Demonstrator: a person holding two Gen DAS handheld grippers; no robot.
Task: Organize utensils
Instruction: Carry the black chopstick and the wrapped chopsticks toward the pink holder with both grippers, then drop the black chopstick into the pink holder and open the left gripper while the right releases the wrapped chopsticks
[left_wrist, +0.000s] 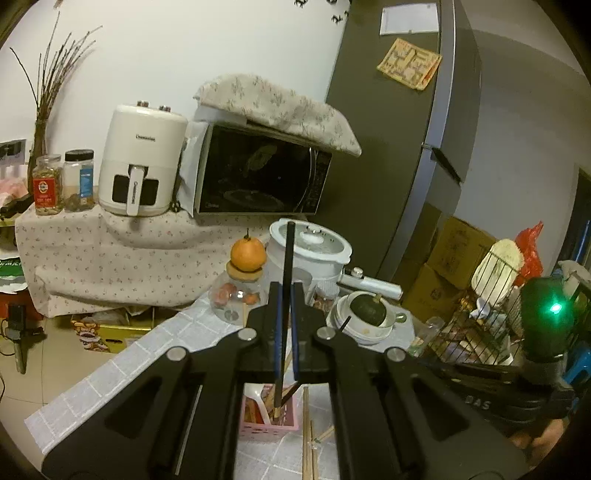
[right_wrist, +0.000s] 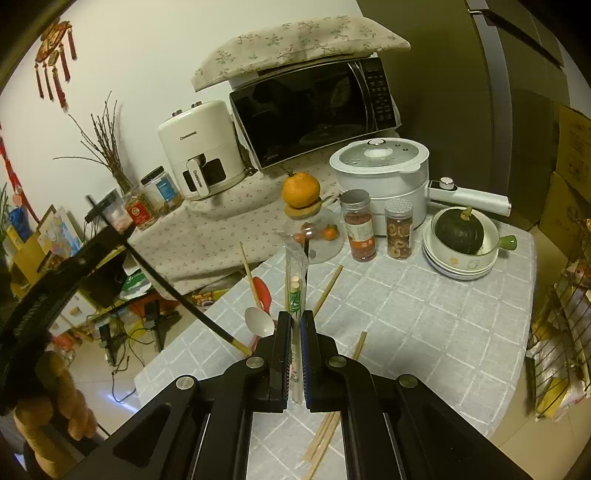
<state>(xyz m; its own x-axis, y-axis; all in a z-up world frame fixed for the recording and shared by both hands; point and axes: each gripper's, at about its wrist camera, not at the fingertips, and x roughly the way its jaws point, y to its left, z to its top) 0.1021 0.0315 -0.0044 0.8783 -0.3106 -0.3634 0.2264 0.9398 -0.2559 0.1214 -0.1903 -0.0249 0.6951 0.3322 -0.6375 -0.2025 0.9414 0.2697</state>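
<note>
My left gripper (left_wrist: 284, 291) is shut on a black chopstick (left_wrist: 287, 258) whose lower tip reaches down into a pink basket (left_wrist: 280, 426) holding spoons and chopsticks. The same chopstick (right_wrist: 166, 284) and the left gripper (right_wrist: 107, 221) show at the left of the right wrist view. My right gripper (right_wrist: 295, 317) is shut on a plastic-wrapped pair of wooden chopsticks (right_wrist: 294, 280), held upright above the table. A metal spoon (right_wrist: 259, 322), a red spoon (right_wrist: 263, 291) and a wooden chopstick (right_wrist: 249, 271) stick up just left of it. Loose wooden chopsticks (right_wrist: 327, 293) lie on the grey checked tablecloth (right_wrist: 424, 332).
A glass jar with an orange (right_wrist: 301, 190) on top, two spice jars (right_wrist: 360, 225), a white electric pot (right_wrist: 384, 170) and a bowl with a green squash (right_wrist: 460, 230) stand at the table's back. Microwave (right_wrist: 314, 107) and air fryer (right_wrist: 201, 155) behind. A wire rack (left_wrist: 476, 325) stands right.
</note>
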